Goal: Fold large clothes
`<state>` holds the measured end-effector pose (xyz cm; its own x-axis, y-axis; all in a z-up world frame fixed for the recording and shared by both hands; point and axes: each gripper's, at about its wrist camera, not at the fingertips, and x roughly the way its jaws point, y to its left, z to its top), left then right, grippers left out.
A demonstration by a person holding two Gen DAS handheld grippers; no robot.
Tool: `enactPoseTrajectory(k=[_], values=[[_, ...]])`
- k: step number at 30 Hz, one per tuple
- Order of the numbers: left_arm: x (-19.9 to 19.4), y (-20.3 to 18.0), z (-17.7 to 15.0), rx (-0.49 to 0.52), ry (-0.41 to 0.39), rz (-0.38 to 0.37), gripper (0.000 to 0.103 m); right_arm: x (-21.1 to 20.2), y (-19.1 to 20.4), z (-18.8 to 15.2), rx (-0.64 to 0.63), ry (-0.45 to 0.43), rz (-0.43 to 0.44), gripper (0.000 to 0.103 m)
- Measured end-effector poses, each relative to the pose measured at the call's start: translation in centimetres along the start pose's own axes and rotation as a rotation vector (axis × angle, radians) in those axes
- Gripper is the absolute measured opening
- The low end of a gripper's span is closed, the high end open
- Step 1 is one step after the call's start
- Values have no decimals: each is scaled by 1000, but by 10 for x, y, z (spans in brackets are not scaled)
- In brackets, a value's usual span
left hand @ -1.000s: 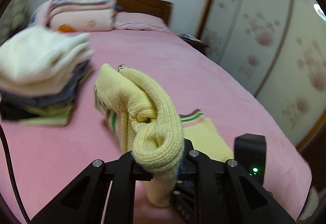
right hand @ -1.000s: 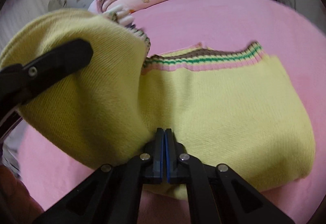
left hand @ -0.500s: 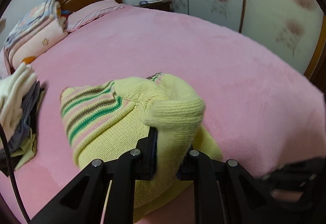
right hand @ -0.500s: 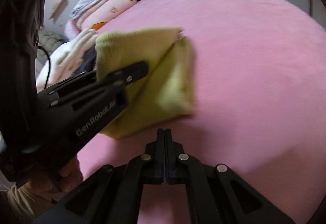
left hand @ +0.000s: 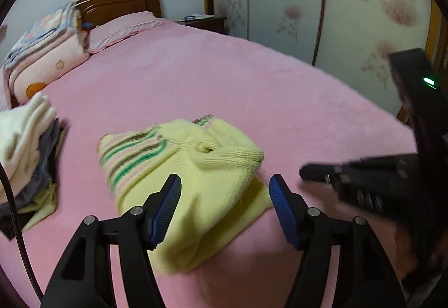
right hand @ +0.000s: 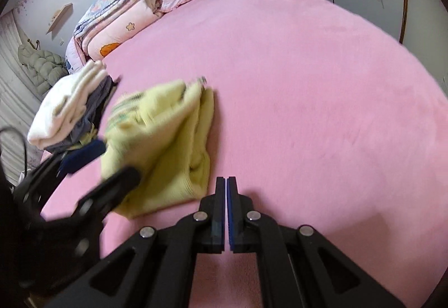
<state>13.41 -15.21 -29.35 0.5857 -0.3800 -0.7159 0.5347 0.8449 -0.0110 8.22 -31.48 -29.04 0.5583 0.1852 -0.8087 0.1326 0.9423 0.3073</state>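
Observation:
A pale yellow knit sweater (left hand: 196,182) with green, brown and pink stripes lies folded in a bundle on the pink bed (left hand: 224,84). My left gripper (left hand: 224,187) is open, its blue pads on either side of the sweater's near edge, gripping nothing. In the right wrist view the sweater (right hand: 168,145) lies left of my right gripper (right hand: 226,184), which is shut and empty just above the bedspread. The right gripper also shows at the right of the left wrist view (left hand: 308,170), and the left gripper shows blurred at the left of the right wrist view (right hand: 106,165).
A stack of folded clothes (left hand: 25,145) with a white garment on top sits left of the sweater (right hand: 70,106). Folded quilts (left hand: 44,56) and a pillow (left hand: 123,28) lie by the wooden headboard (left hand: 117,2). A wardrobe (left hand: 322,0) stands right of the bed.
My left gripper has let go of the sweater and opened; the sweater now rests on the bed. My right gripper stays shut and has drawn back to the sweater's right.

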Motion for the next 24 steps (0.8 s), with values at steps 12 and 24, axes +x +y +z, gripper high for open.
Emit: enactPoseTrajectory(k=[12,24], values=[[-23,112,-22,-517,140,52,65,-4,86,76,-216,85,125,32],[45,112,-20,-457,268,94,65,53,89,60,-300,236,4,7]])
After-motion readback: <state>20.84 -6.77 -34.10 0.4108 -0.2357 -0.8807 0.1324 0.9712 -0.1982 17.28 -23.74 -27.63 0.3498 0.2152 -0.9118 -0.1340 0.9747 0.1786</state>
